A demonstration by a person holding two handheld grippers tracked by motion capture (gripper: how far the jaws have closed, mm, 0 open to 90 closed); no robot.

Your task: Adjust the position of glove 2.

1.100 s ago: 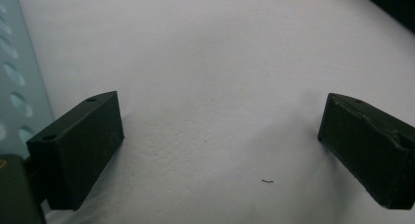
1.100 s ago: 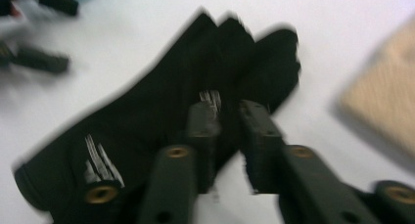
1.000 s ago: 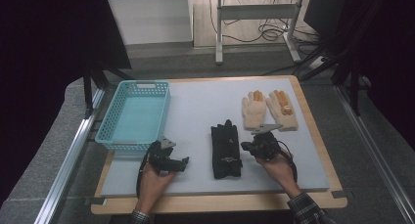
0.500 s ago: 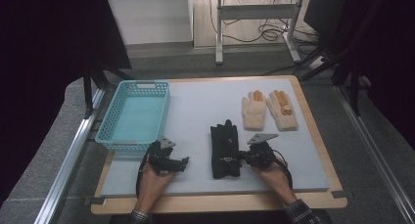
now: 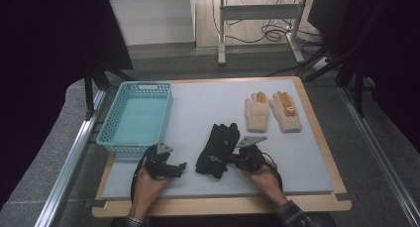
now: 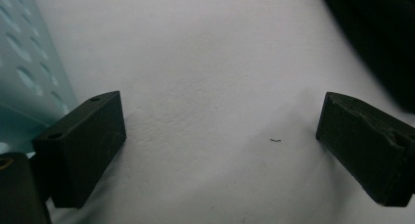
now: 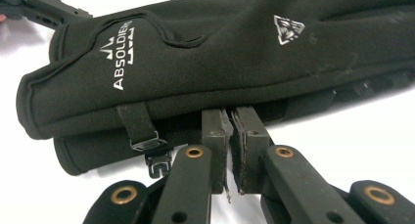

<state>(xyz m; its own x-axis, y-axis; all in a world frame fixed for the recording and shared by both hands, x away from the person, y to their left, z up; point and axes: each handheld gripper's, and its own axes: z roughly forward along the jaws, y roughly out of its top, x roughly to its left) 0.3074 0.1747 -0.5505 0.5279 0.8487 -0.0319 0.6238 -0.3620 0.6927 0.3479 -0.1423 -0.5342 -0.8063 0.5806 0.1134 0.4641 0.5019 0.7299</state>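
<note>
A pair of black gloves (image 5: 215, 147) lies stacked at the middle front of the grey mat (image 5: 208, 105). In the right gripper view the gloves (image 7: 195, 53) lie across, with white lettering and a small clip strap. My right gripper (image 5: 230, 161) points left at their near edge. Its jaws (image 7: 230, 131) stand all but shut; they have just been opening, a thin slit shows, and nothing is between them. My left gripper (image 5: 181, 168) rests on the mat left of the gloves. Its jaws (image 6: 220, 131) stand wide open over bare mat.
A turquoise basket (image 5: 121, 146) stands at the left, close to the left gripper, and its wall (image 6: 24, 77) borders that gripper's view. Two beige gloves (image 5: 257, 112) (image 5: 286, 110) lie flat at the back right. The left gripper (image 7: 44, 9) pokes in beyond the black gloves.
My right gripper has moved left and down from beside the black gloves until its tips meet their edge. The left gripper and the gloves have stayed where they were.
</note>
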